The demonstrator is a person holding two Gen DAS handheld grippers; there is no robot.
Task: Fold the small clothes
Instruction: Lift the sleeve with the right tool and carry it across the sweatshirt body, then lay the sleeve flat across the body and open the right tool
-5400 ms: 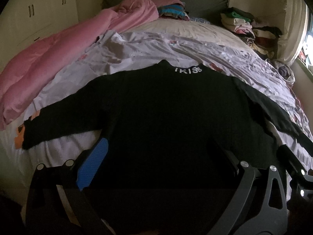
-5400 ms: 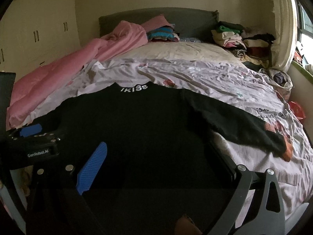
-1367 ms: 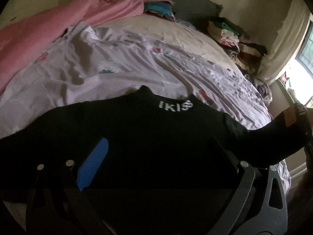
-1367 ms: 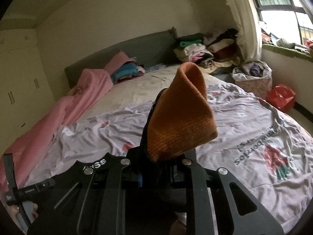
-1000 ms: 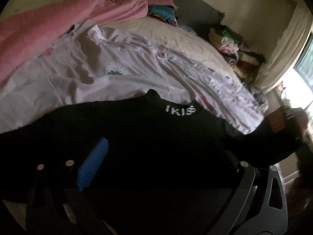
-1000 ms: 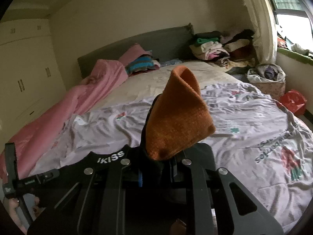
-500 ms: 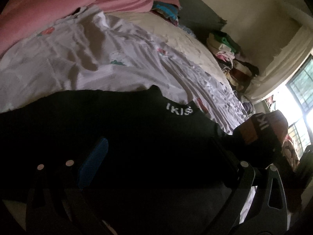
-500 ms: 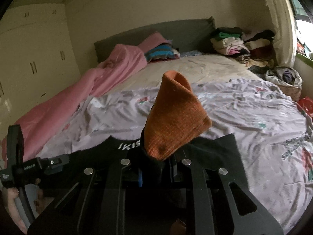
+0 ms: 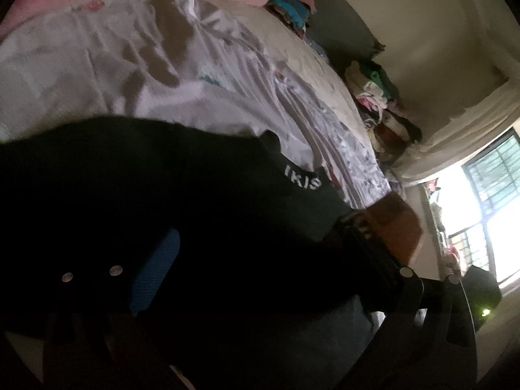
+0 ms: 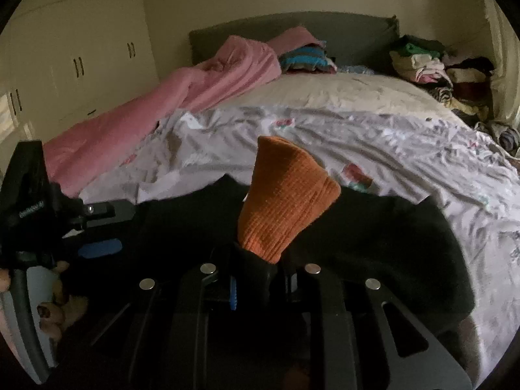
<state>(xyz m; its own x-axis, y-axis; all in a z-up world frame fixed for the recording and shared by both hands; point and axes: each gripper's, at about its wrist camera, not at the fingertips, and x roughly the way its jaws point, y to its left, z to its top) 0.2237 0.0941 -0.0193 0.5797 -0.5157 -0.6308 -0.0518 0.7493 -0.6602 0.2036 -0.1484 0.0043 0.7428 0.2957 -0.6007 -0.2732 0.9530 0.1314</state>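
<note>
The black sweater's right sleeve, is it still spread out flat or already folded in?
Partly folded in. The right gripper is shut on the sleeve's orange cuff, holding it above the black sweater body.

The black sweater [image 9: 201,214] fills the dim left view, hiding the left tongs' [image 9: 260,279] far finger.

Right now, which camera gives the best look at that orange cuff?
The right wrist view: the orange cuff stands sharp and central, pinched in the right gripper. The left wrist view shows it only dim and blurred at its right side.
</note>
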